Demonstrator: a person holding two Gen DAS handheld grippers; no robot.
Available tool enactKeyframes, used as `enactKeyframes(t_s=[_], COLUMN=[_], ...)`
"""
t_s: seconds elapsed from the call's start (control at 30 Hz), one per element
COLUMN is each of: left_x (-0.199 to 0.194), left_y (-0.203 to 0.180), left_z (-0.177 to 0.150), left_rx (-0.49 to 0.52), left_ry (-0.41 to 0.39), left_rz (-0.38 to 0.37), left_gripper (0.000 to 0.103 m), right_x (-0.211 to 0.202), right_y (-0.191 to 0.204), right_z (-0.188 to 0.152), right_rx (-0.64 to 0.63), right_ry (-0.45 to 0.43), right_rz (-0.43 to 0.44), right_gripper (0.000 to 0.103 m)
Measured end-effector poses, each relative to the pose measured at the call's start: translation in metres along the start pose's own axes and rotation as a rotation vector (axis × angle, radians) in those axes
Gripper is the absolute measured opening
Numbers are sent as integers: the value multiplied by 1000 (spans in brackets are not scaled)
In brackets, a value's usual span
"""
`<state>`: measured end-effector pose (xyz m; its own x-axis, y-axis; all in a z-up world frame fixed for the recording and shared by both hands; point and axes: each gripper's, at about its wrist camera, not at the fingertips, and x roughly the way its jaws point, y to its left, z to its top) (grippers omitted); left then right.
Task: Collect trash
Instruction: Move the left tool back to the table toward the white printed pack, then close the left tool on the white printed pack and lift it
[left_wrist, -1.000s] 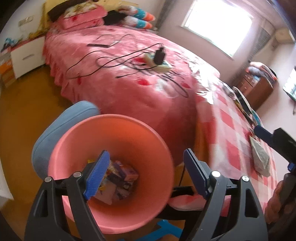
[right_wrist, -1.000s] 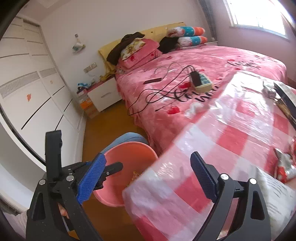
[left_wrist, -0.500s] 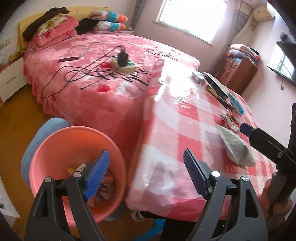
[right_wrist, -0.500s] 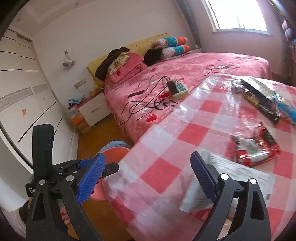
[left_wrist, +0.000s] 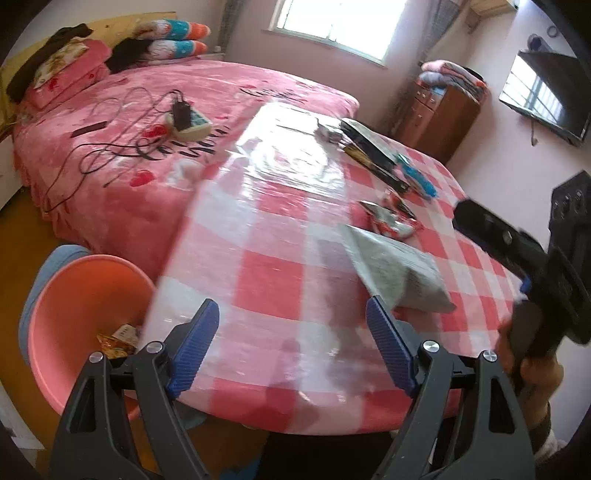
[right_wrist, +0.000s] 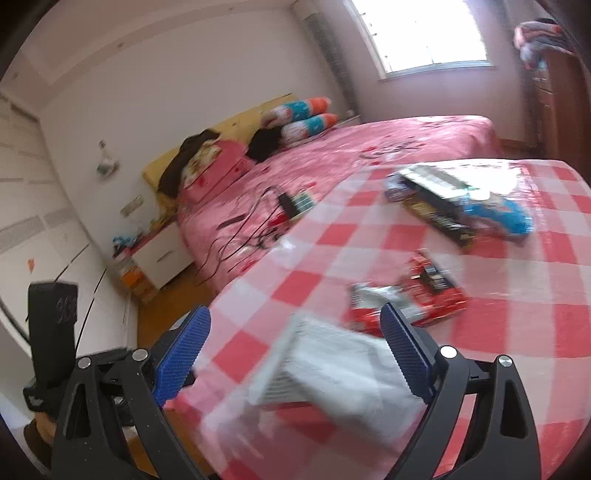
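Note:
A pink bin (left_wrist: 77, 288) with wrappers inside stands on the floor left of the checked table (left_wrist: 280, 258). On the table lie a grey-white bag (left_wrist: 395, 269), a red wrapper (left_wrist: 393, 221), a blue packet (left_wrist: 417, 177) and a dark box (left_wrist: 373, 147). My left gripper (left_wrist: 295, 345) is open and empty above the table's near edge. My right gripper (right_wrist: 295, 350) is open, low over the grey-white bag (right_wrist: 332, 365), with the red wrapper (right_wrist: 424, 295) just beyond it. The blue packet (right_wrist: 495, 218) and dark box (right_wrist: 436, 206) lie farther back.
A pink bed (left_wrist: 147, 122) with cables and a power strip (left_wrist: 188, 122) lies behind the table. A wooden cabinet (left_wrist: 439, 114) stands at the back right, a TV (left_wrist: 546, 96) on the right wall. A white nightstand (right_wrist: 159, 254) stands by the bed.
Both grippers have swung from the bin toward the table. The left one has moved from over the bin to over the table edge. The right one has closed in on the grey-white bag.

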<state>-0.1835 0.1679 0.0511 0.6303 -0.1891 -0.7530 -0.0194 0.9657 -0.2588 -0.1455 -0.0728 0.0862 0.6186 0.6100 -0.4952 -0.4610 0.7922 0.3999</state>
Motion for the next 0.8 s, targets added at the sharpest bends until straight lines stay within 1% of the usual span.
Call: enactKeyframes(t_s=[0.17, 0.33, 0.47, 0.6, 0.8], left_x=[1, 7, 16, 27, 45], left_y=[-29, -58, -81, -95, -107], left_z=[-4, -7, -10, -9, 1], left_rx=[46, 62, 77, 77, 44], left_ry=[29, 69, 106, 133, 138], left_rz=[-37, -89, -123, -147, -131], left_gripper=[82, 82, 82, 82, 82], right_x=[-17, -27, -26, -22, -19], right_y=[-37, -67, -90, -107, -125], right_z=[8, 10, 8, 3, -1], right_rx=[50, 84, 126, 153, 175], right_ry=[-47, -66, -50, -24, -3], right_rz=[-72, -114, -128, -138, -147], right_gripper=[92, 92, 92, 92, 92])
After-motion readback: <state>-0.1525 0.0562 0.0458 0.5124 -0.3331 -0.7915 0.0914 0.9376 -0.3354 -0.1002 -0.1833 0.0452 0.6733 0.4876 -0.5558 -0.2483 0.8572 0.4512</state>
